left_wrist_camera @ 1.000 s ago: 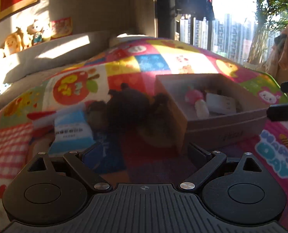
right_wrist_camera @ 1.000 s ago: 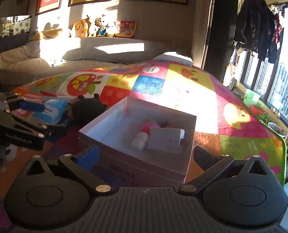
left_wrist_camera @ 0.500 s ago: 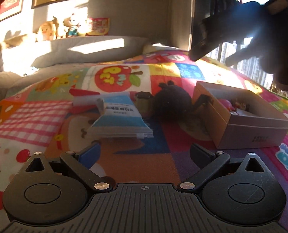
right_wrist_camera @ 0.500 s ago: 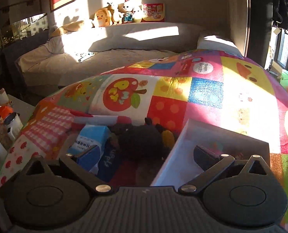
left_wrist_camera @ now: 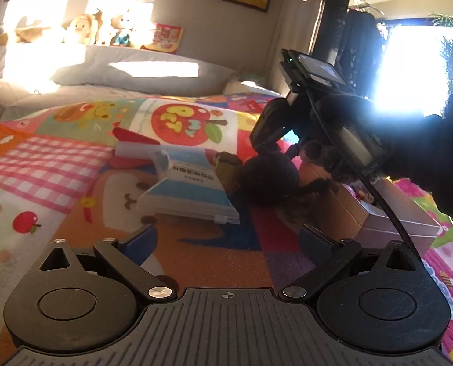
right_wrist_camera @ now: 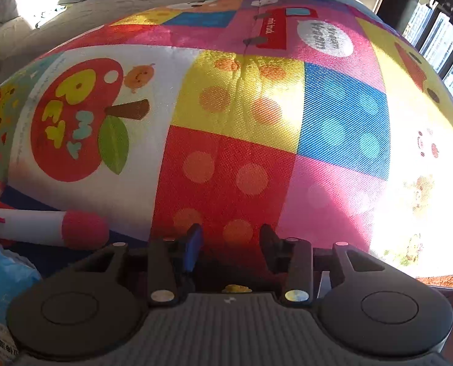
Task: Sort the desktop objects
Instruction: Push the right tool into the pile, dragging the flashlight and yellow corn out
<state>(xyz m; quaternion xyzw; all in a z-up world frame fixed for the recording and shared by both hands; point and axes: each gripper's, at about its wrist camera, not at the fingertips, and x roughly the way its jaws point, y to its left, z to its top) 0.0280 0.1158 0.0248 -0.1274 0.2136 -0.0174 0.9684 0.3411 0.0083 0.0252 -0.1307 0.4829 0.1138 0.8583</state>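
A black plush toy (left_wrist_camera: 269,183) lies on the colourful patchwork cloth (left_wrist_camera: 58,164), beside an open brown box (left_wrist_camera: 400,222) at the right. My right gripper (left_wrist_camera: 273,149), held by a gloved hand (left_wrist_camera: 425,152), comes down on the toy's top. In the right wrist view its jaws are closing and stand narrow, with the dark plush (right_wrist_camera: 226,271) pinched between them at my right gripper (right_wrist_camera: 231,245). My left gripper (left_wrist_camera: 228,239) hovers wide open over the cloth, nothing in it, short of a blue-and-white packet (left_wrist_camera: 190,189).
A white tube with a pink cap (right_wrist_camera: 43,228) lies behind the packet (right_wrist_camera: 6,277). Small items sit inside the box. A grey sofa (left_wrist_camera: 119,73) with soft toys runs behind the table, and a bright window (left_wrist_camera: 409,61) is at the right.
The right gripper swung from over the box down onto the black plush and its jaws narrowed around it. The left gripper shifted a little and rolled, staying open.
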